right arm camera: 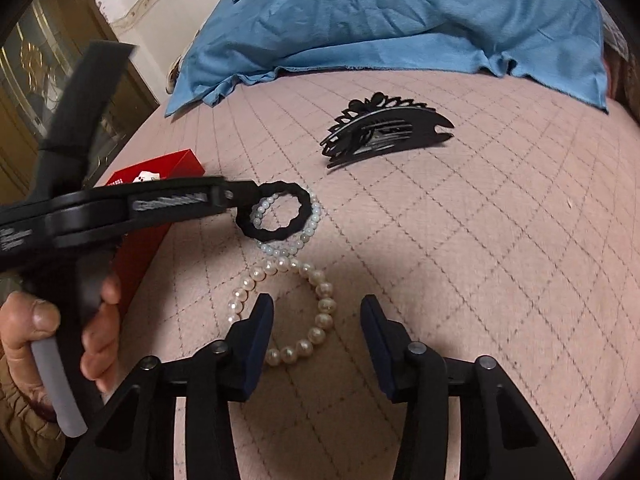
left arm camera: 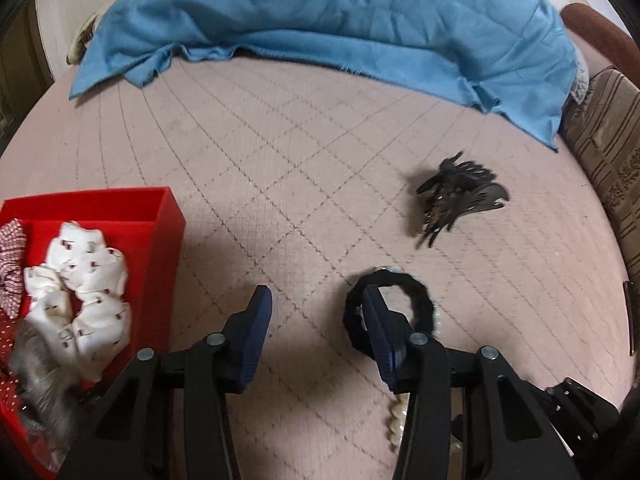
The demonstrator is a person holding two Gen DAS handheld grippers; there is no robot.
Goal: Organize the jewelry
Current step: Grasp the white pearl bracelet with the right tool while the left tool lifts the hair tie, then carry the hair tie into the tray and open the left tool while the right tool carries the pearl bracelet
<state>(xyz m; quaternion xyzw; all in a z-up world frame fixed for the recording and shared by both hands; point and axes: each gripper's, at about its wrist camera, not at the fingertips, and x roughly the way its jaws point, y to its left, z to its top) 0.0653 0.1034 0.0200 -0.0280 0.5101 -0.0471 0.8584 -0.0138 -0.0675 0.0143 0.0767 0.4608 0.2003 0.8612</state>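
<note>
A black hair tie [left arm camera: 424,304] lies on the pink quilted bed, over a small pearl bracelet [right arm camera: 308,228]. My left gripper [left arm camera: 318,306] is open; its right finger sits inside the tie's ring, and it shows from the side in the right wrist view [right arm camera: 244,196]. A larger pearl bracelet [right arm camera: 316,304] lies in front of my right gripper [right arm camera: 316,316], which is open and empty just above it. Black hair combs [left arm camera: 460,196] lie further out and show in the right wrist view [right arm camera: 384,128]. A red box [left arm camera: 160,240] at left holds a white scrunchie [left arm camera: 88,280] and other fabric pieces.
A blue cloth [left arm camera: 320,12] covers the far part of the bed. A striped cushion [left arm camera: 608,140] lies at the right edge. A person's hand [right arm camera: 48,340] grips the left gripper's handle. A wooden cabinet [right arm camera: 48,80] stands beyond the bed on the left.
</note>
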